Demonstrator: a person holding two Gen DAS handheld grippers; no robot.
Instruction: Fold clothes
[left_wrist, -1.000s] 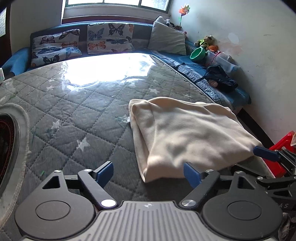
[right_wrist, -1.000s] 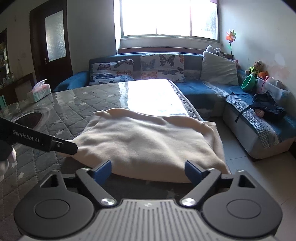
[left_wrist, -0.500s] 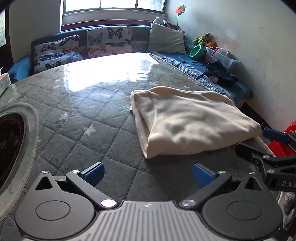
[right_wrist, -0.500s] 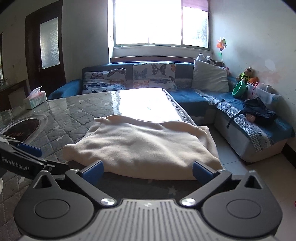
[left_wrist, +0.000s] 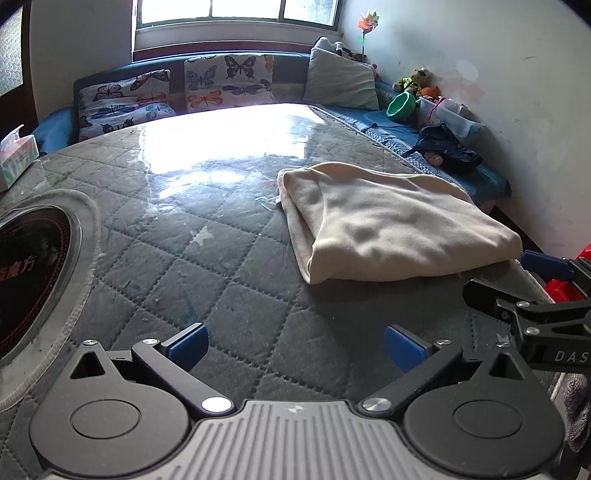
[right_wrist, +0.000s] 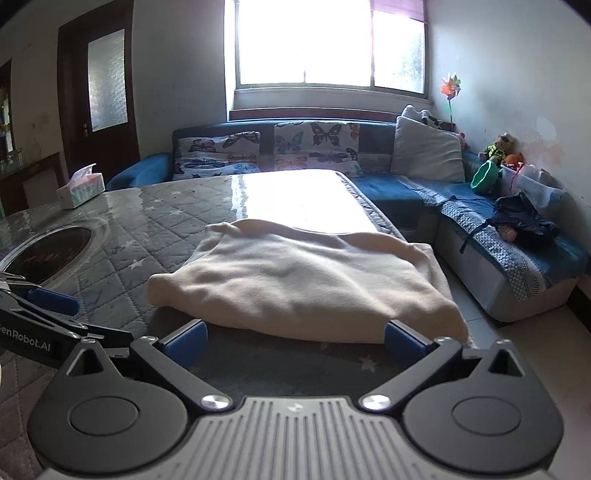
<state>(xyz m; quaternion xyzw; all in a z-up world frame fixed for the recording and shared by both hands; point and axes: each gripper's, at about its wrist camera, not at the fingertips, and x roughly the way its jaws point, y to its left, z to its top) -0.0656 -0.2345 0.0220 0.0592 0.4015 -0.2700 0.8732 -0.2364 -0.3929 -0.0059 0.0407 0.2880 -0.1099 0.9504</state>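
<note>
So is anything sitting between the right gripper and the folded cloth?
Nothing visible. The right gripper is open with only bare table cover between it and the cream cloth. The left gripper is off to the side, also open.

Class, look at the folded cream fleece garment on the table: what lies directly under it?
The folded cream fleece garment rests on the grey quilted, star-patterned table cover, which shows all around it. Whatever lies beneath the garment's middle is covered, so anything tucked there cannot be seen.

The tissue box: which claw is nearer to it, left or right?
Left. The left claw is open over the table's middle, on the tissue box side of the cloth. The right claw is open at the cloth's near edge, farther away.
</note>
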